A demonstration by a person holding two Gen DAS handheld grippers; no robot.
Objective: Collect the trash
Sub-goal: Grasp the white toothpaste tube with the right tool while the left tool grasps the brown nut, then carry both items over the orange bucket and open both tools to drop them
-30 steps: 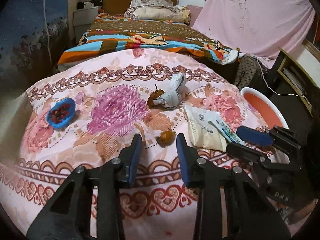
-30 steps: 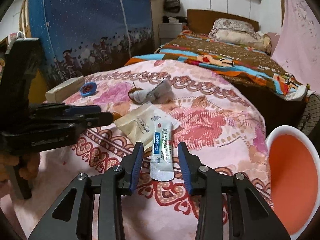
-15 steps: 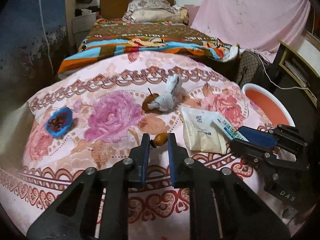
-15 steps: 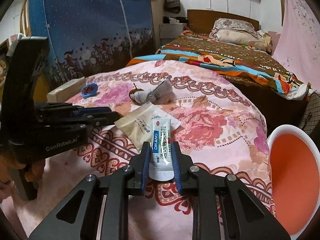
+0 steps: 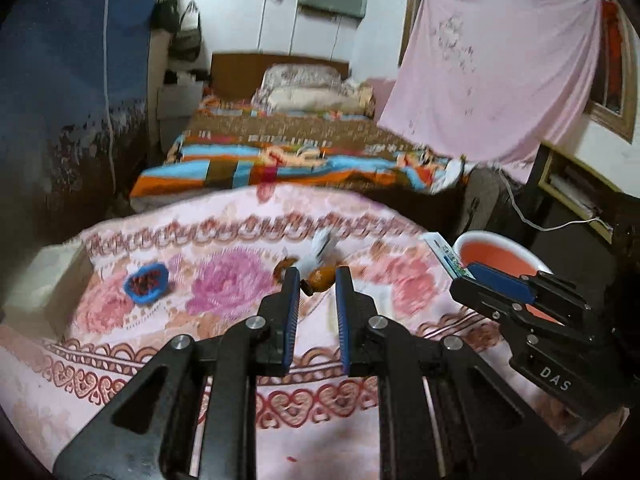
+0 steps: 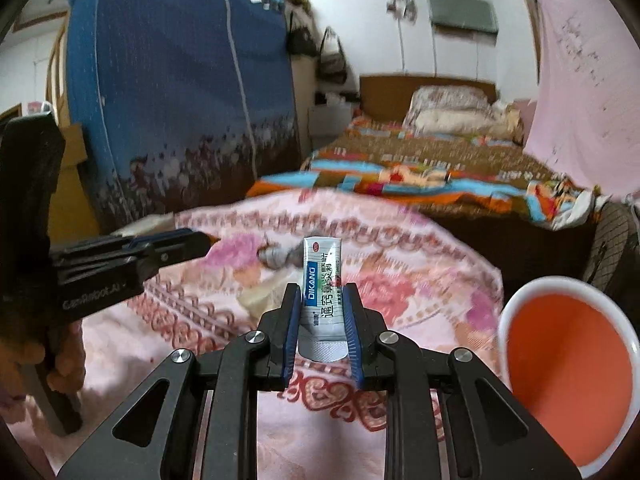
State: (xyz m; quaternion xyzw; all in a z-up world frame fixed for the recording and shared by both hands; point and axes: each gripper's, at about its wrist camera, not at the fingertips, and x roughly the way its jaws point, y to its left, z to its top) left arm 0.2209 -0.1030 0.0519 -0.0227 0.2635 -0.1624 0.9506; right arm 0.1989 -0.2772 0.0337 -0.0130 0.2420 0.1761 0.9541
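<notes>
My left gripper (image 5: 316,280) is shut on a small brown fruit scrap (image 5: 321,277) and holds it above the pink floral cloth (image 5: 224,292). My right gripper (image 6: 322,300) is shut on a white and blue DIKANG sachet (image 6: 322,280), held upright above the cloth. The sachet also shows in the left wrist view (image 5: 446,256). The orange basin with a white rim (image 6: 568,372) stands low at the right, also in the left wrist view (image 5: 496,250). A crumpled grey tissue with a brown core (image 6: 280,256) and a cream packet (image 6: 256,300) lie on the cloth.
A blue cap with dark bits (image 5: 145,283) lies at the cloth's left. A beige box (image 5: 40,292) sits at the left edge. A bed with a striped blanket (image 5: 288,160) stands behind. A blue mattress (image 6: 180,92) leans at the left.
Both grippers closed on their items and lifted them off the cloth. The views tilted up, and the right gripper moved toward the basin.
</notes>
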